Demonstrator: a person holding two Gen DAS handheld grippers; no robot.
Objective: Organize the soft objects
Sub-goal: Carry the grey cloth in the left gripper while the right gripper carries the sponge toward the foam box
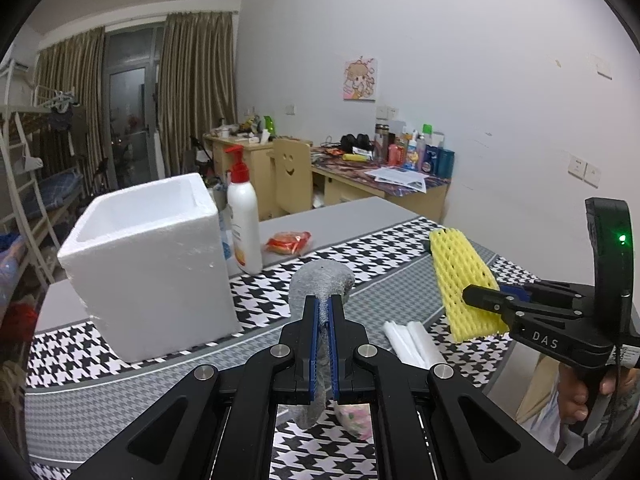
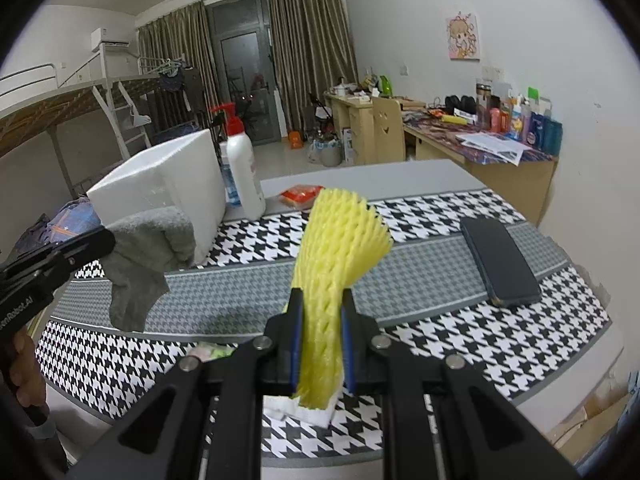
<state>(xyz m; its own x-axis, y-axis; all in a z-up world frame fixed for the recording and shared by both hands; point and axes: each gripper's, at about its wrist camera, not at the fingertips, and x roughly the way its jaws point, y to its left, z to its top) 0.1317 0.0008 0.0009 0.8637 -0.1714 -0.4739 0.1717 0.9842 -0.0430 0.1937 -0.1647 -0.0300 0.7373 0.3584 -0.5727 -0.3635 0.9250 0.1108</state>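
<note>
Both grippers are up over the counter (image 2: 432, 176), and both are loaded. The left gripper (image 1: 325, 304) has its jaws pinched tight on a grey cloth (image 1: 320, 280): the fabric bulges out above the blue pads and a tail of it hangs down below them, clear of the houndstooth mat (image 1: 260, 304). From the other side you can see that cloth draping loose in the air, just in front of the white foam box (image 1: 152, 264).

Over on the right, the right gripper (image 2: 322, 300) has its jaws narrowed onto a yellow foam net sleeve (image 2: 340, 240), squeezing its lower half while the top fans out wide above the pads. It too is lifted off the mat.

The foam box stands open-topped at the far left of the mat, a white pump bottle (image 1: 244, 224) with a red head right beside it, and a small red packet (image 1: 288, 242) lying a little past that.

Down on the mat, white foam strips (image 1: 412, 342) lie between the two grippers, near the front edge. A dark phone (image 2: 500, 260) rests flat on the grey band off to the right, well apart from everything else.
</note>
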